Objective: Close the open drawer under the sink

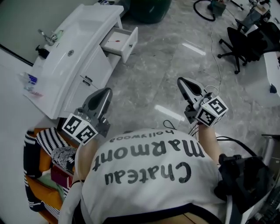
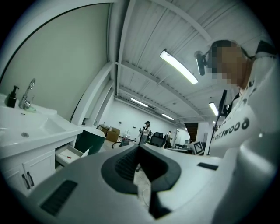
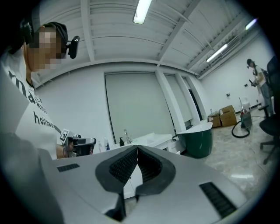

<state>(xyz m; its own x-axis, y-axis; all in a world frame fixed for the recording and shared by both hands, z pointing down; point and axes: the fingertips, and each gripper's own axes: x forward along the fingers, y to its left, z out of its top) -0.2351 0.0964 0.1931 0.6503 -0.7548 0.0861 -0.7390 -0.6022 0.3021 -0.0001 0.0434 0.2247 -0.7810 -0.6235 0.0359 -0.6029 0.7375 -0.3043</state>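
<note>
The white sink cabinet (image 1: 74,61) stands at the upper left of the head view. Its drawer (image 1: 119,41) juts out open at the far end, with a small red item inside. Both grippers hover over the floor, well short of the drawer. My left gripper (image 1: 105,92) is shut and empty, close beside the cabinet front. My right gripper (image 1: 183,81) is shut and empty too, farther right. In the left gripper view the shut jaws (image 2: 139,148) point past the cabinet (image 2: 26,144), with the open drawer (image 2: 70,155) ahead on the left. The right gripper view shows shut jaws (image 3: 137,148) and the sink (image 3: 146,139) beyond.
A dark green tub (image 1: 148,8) stands beyond the drawer. Black office chairs (image 1: 238,43) and cables occupy the upper right. A basket of striped cloth (image 1: 41,148) sits at my lower left. A faucet (image 1: 48,37) and soap bottle (image 1: 42,51) stand on the sink. People stand far off (image 2: 146,129).
</note>
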